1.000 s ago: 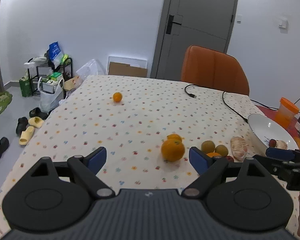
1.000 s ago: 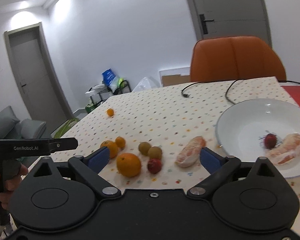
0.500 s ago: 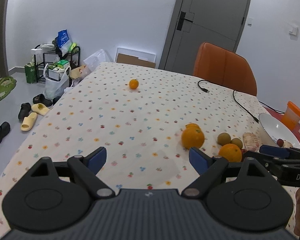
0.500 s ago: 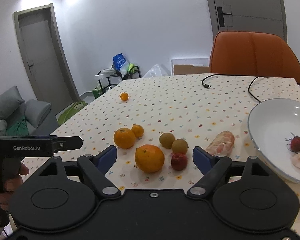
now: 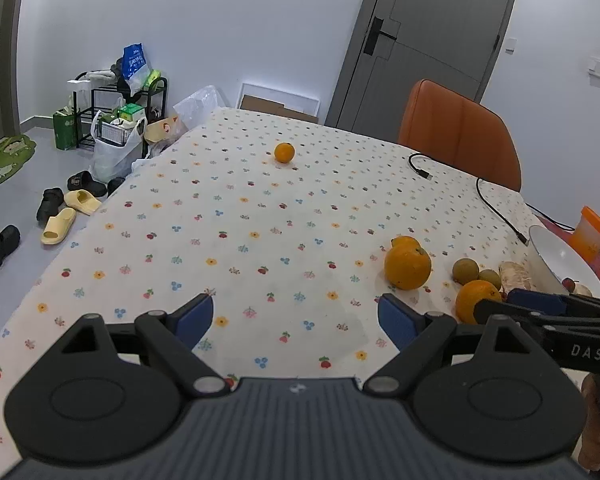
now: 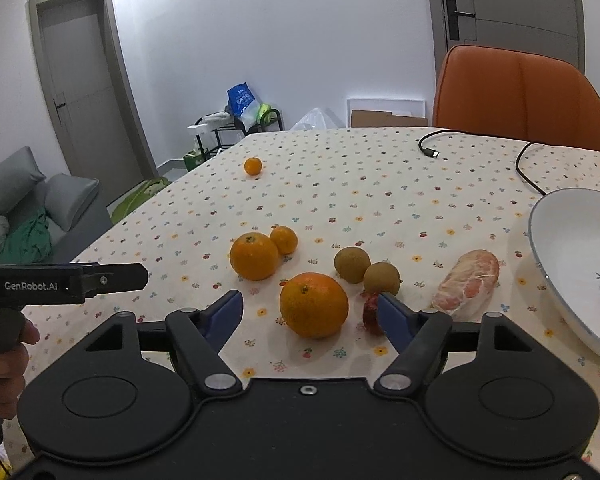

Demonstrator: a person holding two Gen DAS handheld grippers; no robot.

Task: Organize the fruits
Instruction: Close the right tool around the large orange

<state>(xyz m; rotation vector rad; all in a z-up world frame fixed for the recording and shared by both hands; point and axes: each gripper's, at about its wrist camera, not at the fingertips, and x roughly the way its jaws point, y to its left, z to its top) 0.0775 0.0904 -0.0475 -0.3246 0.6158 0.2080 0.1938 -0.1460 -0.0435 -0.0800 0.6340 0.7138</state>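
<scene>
My right gripper (image 6: 310, 314) is open, its jaws on either side of a large orange (image 6: 313, 305) on the tablecloth, not closed on it. Beside it lie a second orange (image 6: 254, 256), a small tangerine (image 6: 284, 239), two brown kiwis (image 6: 352, 264), a red fruit (image 6: 370, 314) partly behind my right finger, and a peeled pomelo segment (image 6: 466, 283). A lone tangerine (image 6: 253, 166) sits far back. The white plate (image 6: 556, 248) at right holds a red fruit. My left gripper (image 5: 296, 318) is open and empty over bare cloth, left of the fruit cluster (image 5: 407, 267).
A black cable (image 6: 430, 150) lies at the table's far right. An orange chair (image 6: 520, 96) stands behind the table. An orange-lidded cup (image 5: 592, 234) stands beyond the plate. The table's left edge drops to a floor with shoes (image 5: 66, 210) and a rack.
My right gripper has moved left and forward until the large orange sits between its jaws. My left gripper has shifted left, away from the fruit cluster.
</scene>
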